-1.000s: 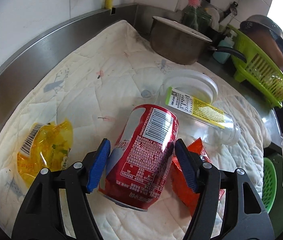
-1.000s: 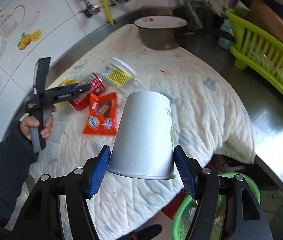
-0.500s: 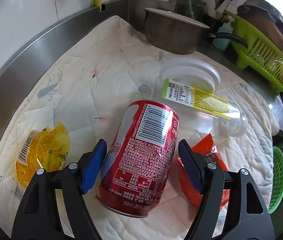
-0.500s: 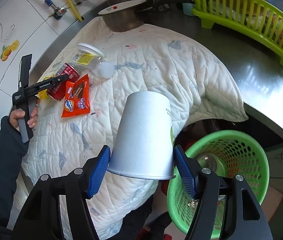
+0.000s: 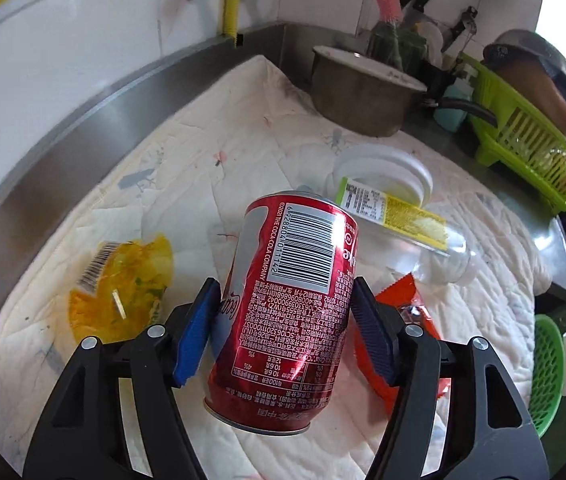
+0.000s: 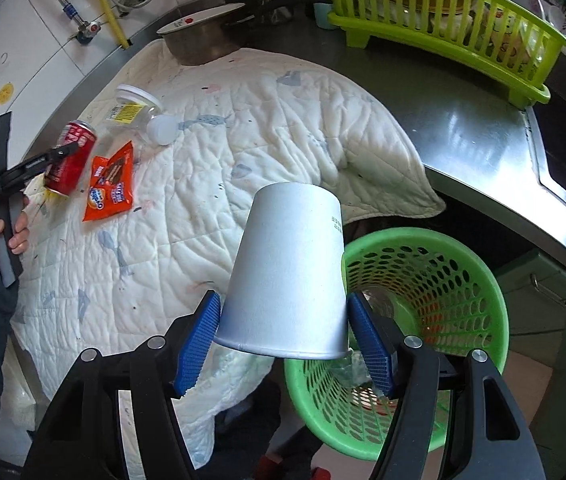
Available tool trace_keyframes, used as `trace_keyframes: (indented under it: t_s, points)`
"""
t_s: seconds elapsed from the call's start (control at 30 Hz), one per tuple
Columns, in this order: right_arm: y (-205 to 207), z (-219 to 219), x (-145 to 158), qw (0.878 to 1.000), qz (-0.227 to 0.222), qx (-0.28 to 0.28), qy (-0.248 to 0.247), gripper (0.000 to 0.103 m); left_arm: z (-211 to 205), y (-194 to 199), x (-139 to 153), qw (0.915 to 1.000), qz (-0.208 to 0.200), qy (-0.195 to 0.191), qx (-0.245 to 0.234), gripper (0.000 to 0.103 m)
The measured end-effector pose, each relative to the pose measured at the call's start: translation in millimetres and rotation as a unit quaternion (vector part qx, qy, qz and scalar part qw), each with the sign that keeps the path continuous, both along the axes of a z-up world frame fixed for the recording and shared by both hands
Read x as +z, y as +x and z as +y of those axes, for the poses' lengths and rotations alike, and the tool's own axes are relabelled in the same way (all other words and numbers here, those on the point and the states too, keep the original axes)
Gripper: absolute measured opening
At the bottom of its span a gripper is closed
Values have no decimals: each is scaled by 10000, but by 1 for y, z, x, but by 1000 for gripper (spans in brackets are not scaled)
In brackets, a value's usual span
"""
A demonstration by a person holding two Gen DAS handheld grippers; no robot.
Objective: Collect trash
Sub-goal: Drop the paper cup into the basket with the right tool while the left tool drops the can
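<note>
Both claws loaded. Left gripper point(image 5: 283, 330) is clamped on a red Coca-Cola can point(image 5: 287, 304), blue pads against its sides, can tilted and apparently clear of the quilted pad point(image 5: 211, 152). Right gripper point(image 6: 283, 346) pinches an inverted white paper cup point(image 6: 289, 272) near its rim.

Step in hand, as I judge it: carry to bin. The green mesh wastebasket point(image 6: 463, 280) sits below and just right of the right claw, some scraps already inside. Next move likely calls for shifting the cup over the basket mouth, then parting the jaws; the can must travel well to the right.

Left on the pad: orange snack wrapper point(image 6: 109, 188), clear plastic jar point(image 5: 399, 216), yellow wrapper point(image 5: 119, 292).

Surroundings: steel counter point(image 6: 475, 128), metal pot point(image 5: 363, 96), green dish rack point(image 6: 443, 20), tiled wall.
</note>
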State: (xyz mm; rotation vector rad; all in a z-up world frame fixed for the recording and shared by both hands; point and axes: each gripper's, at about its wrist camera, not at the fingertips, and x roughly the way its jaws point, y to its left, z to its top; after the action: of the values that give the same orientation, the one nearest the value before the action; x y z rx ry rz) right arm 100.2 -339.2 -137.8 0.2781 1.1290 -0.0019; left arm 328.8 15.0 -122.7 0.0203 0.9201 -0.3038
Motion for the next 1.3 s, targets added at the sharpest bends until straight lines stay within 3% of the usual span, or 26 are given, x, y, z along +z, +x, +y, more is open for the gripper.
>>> trace_keyframes:
  t_s: [0.23,0.5,0.67,0.97,1.3]
  points:
    - [-32,-38,-18,9979,232,-520,-320,65,-7,-40,53,9988,-413,-193,-152,65]
    - [-67,-83,-49,9902,457,-1143,-664,68,-76,-112,82,9922,-567,-611,-931,65]
    - [-86,-100,-54,9880,406,-1401,-514,71,-132,-156,79,9847,-429,-774,-1501,65]
    - [-130,-107,-14,9863,-126,-1585,-439,81,-226,-217,52,9659,98,-1010,-2381,65]
    - [-166,-105,15,9822,-530,-1733,-485,84,-313,-250,6,9481,619,-715,-3035,65]
